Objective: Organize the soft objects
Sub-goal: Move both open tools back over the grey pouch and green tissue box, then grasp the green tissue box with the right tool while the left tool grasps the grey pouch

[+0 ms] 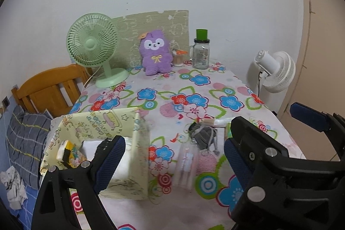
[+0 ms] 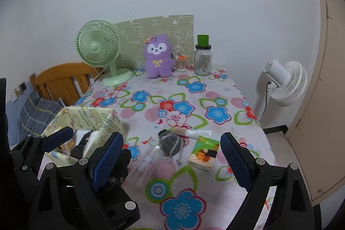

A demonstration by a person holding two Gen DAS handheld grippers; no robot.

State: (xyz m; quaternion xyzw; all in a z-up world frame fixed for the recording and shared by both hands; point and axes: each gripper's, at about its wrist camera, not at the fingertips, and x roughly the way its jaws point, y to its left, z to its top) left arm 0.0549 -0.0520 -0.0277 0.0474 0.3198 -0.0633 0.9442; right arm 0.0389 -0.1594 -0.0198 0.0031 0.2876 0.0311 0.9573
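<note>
A: Start at the claws. Are they carrying anything?

B: No. The right gripper is spread wide, low in the right wrist frame, with nothing between its 2 blue pads. The left gripper is spread wide too, also with nothing in it, and sits lower left of that frame over the near end of the yellow box.

A: And the thing to pick up?

B: A grey knitted pouch lies at frame center on the floral tablecloth, just above the gap between the right pads. A clear plastic packet lies just beside it, lower left, and a small green carton just beside it on the right. In the left wrist view the same pouch shows right of center.

A: How would it handle?

B: I'd judge it light and limp; it should squash rather than slip, and nothing about it looks fragile. Pinch the bunched middle of the body, not the dangling cords, so it doesn't swing.

A: Where would it go?

B: Probably the yellow box, which already holds a few items. The purple plush stands well apart, at the table's far end, between the green fan and the glass jar.
</note>
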